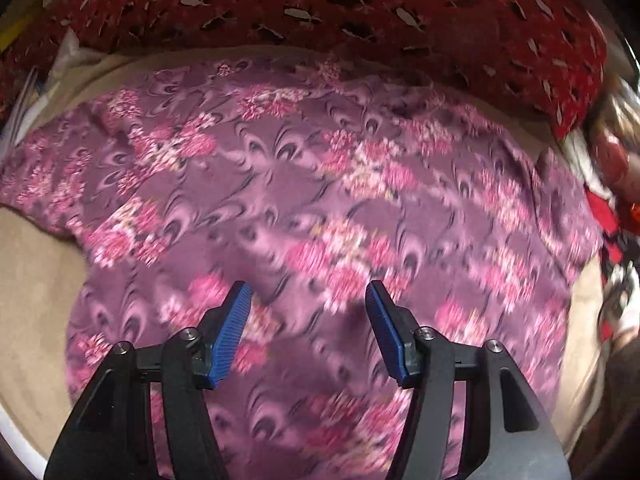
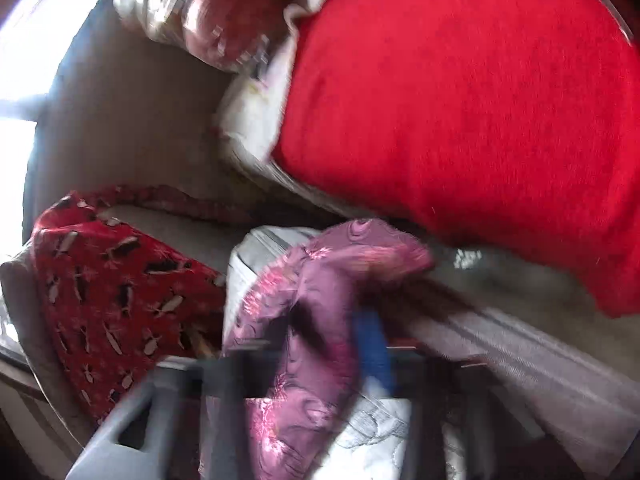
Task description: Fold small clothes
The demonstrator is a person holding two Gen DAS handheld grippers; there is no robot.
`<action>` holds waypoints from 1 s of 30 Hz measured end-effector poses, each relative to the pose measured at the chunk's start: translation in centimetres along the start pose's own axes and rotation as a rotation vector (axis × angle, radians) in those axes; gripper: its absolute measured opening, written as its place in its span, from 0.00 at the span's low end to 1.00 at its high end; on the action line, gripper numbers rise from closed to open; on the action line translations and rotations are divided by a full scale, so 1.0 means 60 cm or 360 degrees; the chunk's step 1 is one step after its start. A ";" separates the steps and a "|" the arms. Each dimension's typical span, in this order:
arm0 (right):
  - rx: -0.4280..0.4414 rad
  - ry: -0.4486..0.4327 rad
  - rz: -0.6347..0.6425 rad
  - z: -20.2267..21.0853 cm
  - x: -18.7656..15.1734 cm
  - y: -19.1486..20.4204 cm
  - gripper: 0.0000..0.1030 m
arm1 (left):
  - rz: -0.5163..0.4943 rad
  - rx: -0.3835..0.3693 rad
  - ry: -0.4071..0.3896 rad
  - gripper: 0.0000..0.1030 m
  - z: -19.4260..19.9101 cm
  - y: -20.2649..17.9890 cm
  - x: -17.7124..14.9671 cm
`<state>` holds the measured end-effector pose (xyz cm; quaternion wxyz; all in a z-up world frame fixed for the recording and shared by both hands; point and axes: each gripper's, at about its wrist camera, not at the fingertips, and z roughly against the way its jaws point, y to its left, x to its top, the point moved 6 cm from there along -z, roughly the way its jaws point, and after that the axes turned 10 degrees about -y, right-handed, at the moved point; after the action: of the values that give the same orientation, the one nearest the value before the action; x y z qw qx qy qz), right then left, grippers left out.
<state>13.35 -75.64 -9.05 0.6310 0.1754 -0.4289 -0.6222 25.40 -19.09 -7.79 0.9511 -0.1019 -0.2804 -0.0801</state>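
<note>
- Across the tan bed surface [image 1: 32, 280] lies the purple floral garment [image 1: 304, 200], spread out wide with soft wrinkles, its pink flower clusters running in slanted bands.
- Above that cloth hangs the left gripper [image 1: 308, 300], jaws spread wide with nothing between them; its blue ribbed pads [image 1: 232, 332] show cloth in the gap, and I cannot tell whether they touch it.
- Behind the garment, along its far edge, sits a dark red patterned cloth [image 1: 320, 4] with pale leaf-like marks.
- Off to the right edge of that view there is a blurred heap of red, white and black things [image 1: 616, 208], too smeared to name.
- Seen from the right wrist, a bunched end of the same purple garment [image 2: 308, 320] rises through the right gripper [image 2: 340, 344], which looks clamped on it; one blue pad [image 2: 376, 352] presses against the fold, though the blur is heavy.
- Past it lies a bright red blanket [image 2: 460, 112], with the red patterned cloth [image 2: 120, 304] at the left and a white quilted fabric [image 2: 372, 432] beneath.
</note>
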 end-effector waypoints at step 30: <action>0.0676 0.0764 0.1279 0.153 -0.716 0.417 0.14 | 0.0435 -0.0224 -0.0071 0.57 0.002 0.132 0.032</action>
<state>28.39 -28.45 1.21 0.8514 0.2589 -0.4225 -0.1719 28.61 -11.60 -7.83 0.9372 -0.2073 -0.2787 0.0329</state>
